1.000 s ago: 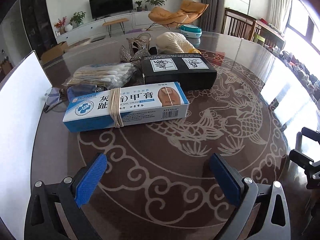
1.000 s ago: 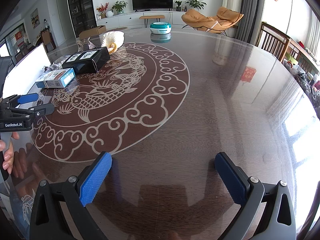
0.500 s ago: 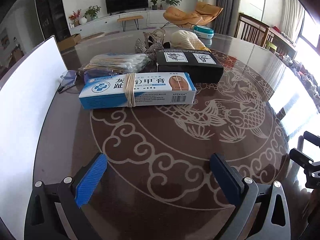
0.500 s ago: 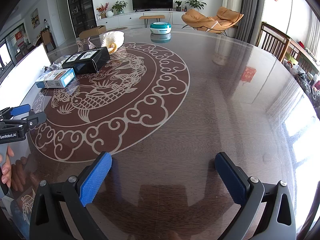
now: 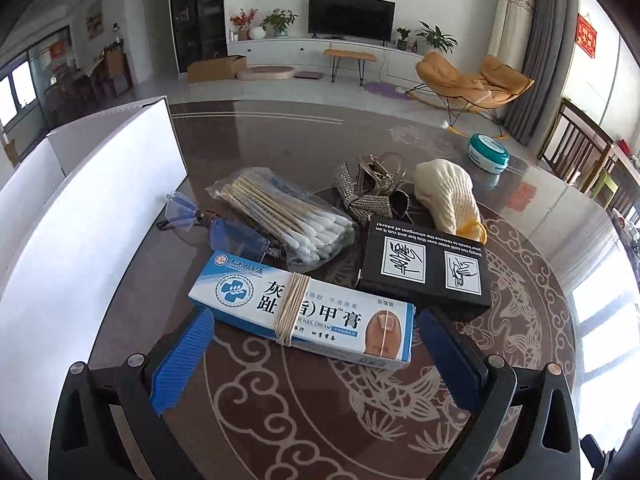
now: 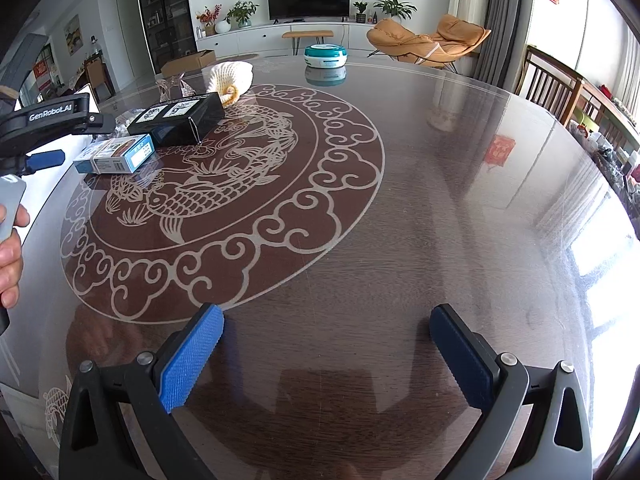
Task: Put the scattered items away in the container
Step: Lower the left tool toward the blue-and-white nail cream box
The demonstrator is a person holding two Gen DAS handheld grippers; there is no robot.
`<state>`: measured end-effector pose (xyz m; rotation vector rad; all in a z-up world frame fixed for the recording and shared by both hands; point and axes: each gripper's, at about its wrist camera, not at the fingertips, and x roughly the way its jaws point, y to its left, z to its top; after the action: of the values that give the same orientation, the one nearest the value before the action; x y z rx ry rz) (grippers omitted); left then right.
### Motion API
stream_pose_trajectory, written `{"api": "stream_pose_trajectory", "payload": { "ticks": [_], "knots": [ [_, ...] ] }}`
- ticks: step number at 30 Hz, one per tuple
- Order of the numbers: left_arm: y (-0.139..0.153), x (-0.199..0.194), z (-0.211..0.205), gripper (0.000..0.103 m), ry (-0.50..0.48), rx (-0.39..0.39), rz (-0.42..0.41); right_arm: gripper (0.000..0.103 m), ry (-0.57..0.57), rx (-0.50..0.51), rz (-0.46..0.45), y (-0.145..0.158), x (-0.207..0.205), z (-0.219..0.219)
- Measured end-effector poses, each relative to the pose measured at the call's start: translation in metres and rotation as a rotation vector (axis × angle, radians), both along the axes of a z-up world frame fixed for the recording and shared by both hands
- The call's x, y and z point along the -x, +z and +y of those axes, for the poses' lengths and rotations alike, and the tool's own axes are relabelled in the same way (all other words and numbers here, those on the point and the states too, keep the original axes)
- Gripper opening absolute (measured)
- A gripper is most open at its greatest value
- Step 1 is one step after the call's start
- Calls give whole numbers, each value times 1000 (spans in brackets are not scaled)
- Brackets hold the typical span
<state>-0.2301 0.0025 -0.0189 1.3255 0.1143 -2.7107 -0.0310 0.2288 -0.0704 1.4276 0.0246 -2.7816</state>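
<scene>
A blue-and-white nail cream box, bound with a rubber band, lies on the table just ahead of my left gripper. That gripper is open, its blue pads flanking the box's two ends without touching. Behind the box sit a bag of cotton swabs, blue glasses, a black box, a glittery hair clip and a cream knit piece. The white container stands at the left. My right gripper hangs open over bare table, far from the items.
A teal round tin sits at the table's far side. In the right wrist view a hand holds the left gripper at the left edge. The table is round, glass-topped, with wooden chairs on the right.
My left gripper has moved forward to the nail cream box, which now lies between its open fingertips. The right gripper has stayed still.
</scene>
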Motion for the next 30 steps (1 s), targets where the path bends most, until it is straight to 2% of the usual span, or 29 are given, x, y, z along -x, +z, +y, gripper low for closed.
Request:
{"api": "stream_pose_trajectory", "payload": {
  "ticks": [5, 8, 10, 13, 19, 22, 27, 30],
  "knots": [
    [-21, 22, 2, 103, 98, 62, -23, 103, 0, 0, 0, 0, 0, 0],
    [-24, 30, 2, 103, 108, 71, -18, 103, 0, 0, 0, 0, 0, 0],
    [-29, 38, 0, 103, 123, 87, -44, 103, 0, 0, 0, 0, 0, 0],
    [-34, 45, 2, 103, 146, 134, -64, 103, 0, 0, 0, 0, 0, 0],
    [-41, 39, 7, 103, 149, 202, -104, 103, -1, 0, 0, 0, 0, -1],
    [-42, 23, -13, 103, 140, 103, -125, 103, -1, 0, 0, 0, 0, -1],
    [-42, -17, -38, 103, 71, 79, -81, 103, -1, 0, 0, 0, 1, -1],
    [-46, -22, -50, 103, 38, -1, -81, 103, -1, 0, 0, 0, 0, -1]
  ]
}}
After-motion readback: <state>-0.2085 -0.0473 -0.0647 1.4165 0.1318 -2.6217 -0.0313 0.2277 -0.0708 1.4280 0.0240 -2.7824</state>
